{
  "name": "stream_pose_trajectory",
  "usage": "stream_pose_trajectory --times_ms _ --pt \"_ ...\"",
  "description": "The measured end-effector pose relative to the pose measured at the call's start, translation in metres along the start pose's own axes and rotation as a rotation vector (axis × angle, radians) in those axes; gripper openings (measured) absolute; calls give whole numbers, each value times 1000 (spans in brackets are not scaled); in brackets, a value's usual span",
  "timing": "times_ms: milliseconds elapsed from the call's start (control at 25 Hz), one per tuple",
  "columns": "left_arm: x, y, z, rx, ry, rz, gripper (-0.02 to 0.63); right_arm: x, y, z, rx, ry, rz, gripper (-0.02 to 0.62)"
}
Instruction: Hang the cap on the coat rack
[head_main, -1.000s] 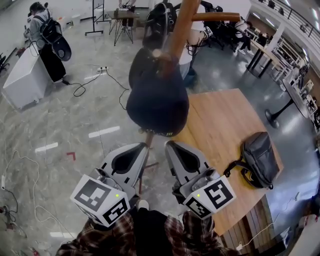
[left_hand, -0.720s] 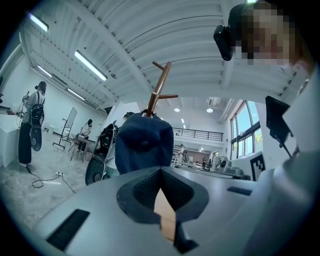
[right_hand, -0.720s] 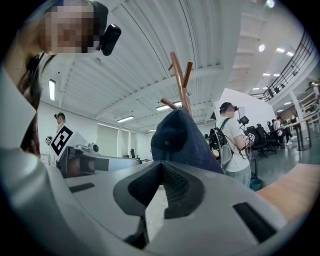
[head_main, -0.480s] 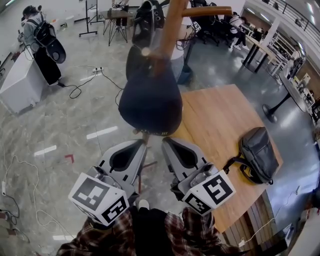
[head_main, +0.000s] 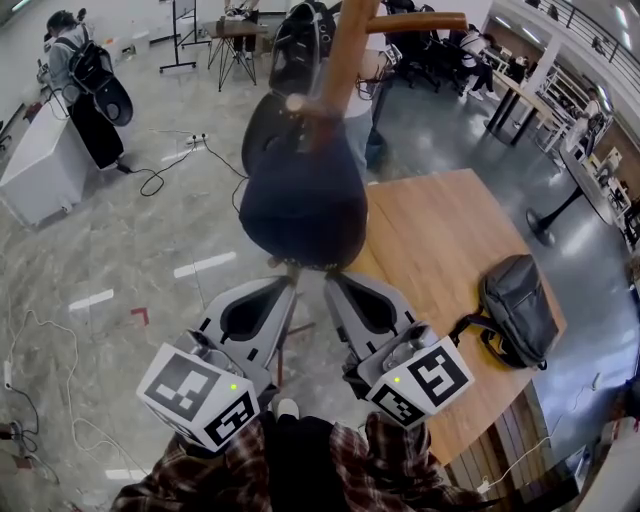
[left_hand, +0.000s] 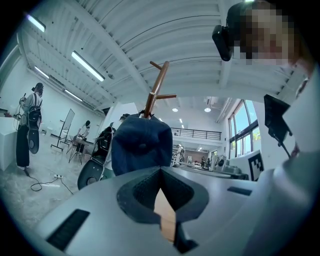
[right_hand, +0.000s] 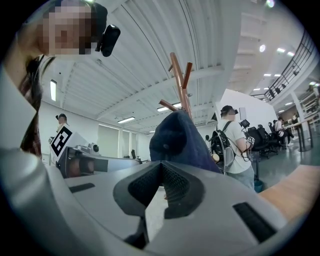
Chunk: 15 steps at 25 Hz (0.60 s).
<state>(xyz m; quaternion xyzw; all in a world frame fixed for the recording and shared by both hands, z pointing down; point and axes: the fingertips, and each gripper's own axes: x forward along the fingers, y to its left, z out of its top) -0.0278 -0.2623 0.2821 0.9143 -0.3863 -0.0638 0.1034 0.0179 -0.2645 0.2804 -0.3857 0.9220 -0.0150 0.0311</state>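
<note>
Little has been shifted over the last second: the cap (head_main: 305, 200) is seen hanging on the coat rack (head_main: 348, 50) as before, and both grippers are kept just below it in the head view, at nearly the same places.

The cap is hung by its upper end from a short peg on the wooden pole, and its long axis is carried downward along the pole, close to vertical in both gripper views. Its rounded crown is turned outward, away from the pole and toward the grippers, so that the small button at the crown's top is faced by the left gripper's camera. Which way the brim points cannot be told.

The left gripper (head_main: 287, 284) is held with its jaws brought together at the tips, and nothing is clamped between them; only a sliver of wood is seen through the gap lower down. The right gripper (head_main: 333, 281) is likewise closed on nothing. The cap is seen beyond both sets of jaws, apart from them.

A wooden table (head_main: 440, 240) is placed to the right of the rack, and a dark backpack (head_main: 520, 315) is laid on it near its right edge.
</note>
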Motion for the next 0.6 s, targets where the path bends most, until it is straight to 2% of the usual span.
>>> stream_pose_trajectory --times_ms 600 --pt "-6 1 1 -9 -1 -1 11 -3 5 2 6 -3 -6 11"
